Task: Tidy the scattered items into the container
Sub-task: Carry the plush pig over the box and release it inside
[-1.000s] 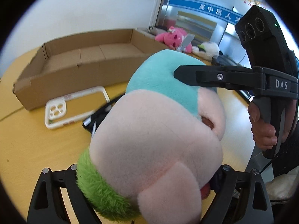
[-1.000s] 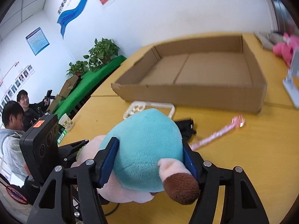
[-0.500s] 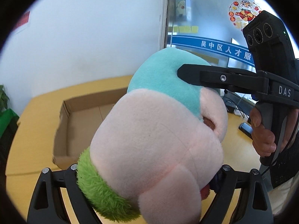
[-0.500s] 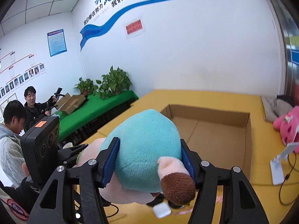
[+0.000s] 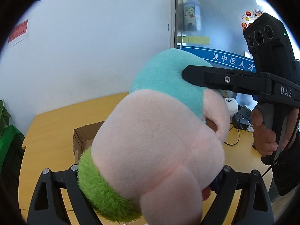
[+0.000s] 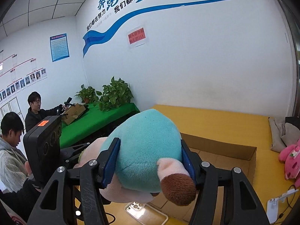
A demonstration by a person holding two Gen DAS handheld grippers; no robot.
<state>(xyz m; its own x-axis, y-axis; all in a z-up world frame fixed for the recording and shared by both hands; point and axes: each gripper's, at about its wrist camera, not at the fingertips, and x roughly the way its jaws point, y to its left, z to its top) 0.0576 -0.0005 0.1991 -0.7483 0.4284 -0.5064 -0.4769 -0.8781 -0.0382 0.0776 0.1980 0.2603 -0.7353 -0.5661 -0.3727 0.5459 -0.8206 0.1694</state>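
Both grippers clamped on one plush toy, held in the air above the yellow table. Left gripper: jaws spread wide around the toy's pink and green end, pressing in from both sides. Right gripper: jaws likewise wide, blue pads squeezing the teal part, a pink limb with a brown tip hanging just beside the right-hand pad. In the left wrist view, the right gripper's upper finger lying across the teal top of the toy, a hand wrapped around its handle.

Open cardboard box sitting on the table below and beyond the toy, mostly hidden behind it in the left wrist view, one corner showing. White phone case flat on the table directly under the toy, near the box's front wall. Pink plush at the far right table edge, well apart from the box. White stand with a cable near the right edge.
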